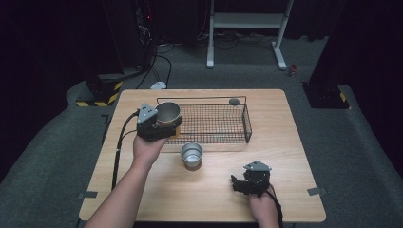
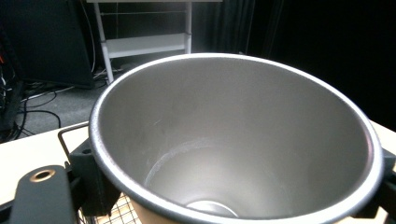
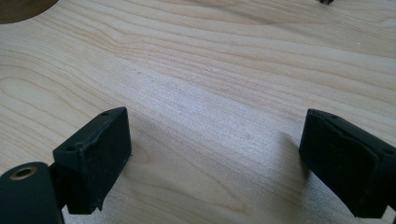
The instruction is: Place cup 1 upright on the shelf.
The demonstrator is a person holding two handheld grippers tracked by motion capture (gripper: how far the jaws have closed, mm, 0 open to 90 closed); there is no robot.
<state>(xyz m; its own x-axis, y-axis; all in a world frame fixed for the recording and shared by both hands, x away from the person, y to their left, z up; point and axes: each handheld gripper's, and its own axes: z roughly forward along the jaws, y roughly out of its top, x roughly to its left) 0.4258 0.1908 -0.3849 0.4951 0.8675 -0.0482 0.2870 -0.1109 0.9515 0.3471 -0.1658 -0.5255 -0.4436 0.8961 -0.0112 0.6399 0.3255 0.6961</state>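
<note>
Left gripper (image 1: 166,124): we hold it clamped on the metal cup (image 1: 167,113), one jaw at each side of the cup's wall, mouth up and tilted a little.
Cup's place: we see it above the left end of the wire basket (image 1: 223,124), at the table's (image 1: 285,142) far left part.
Second cup (image 1: 192,155): stands upright on the wood, just in front of the basket.
Right gripper (image 1: 236,183): we rest it near the table's front edge, jaws spread wide, bare wood between them.
</note>
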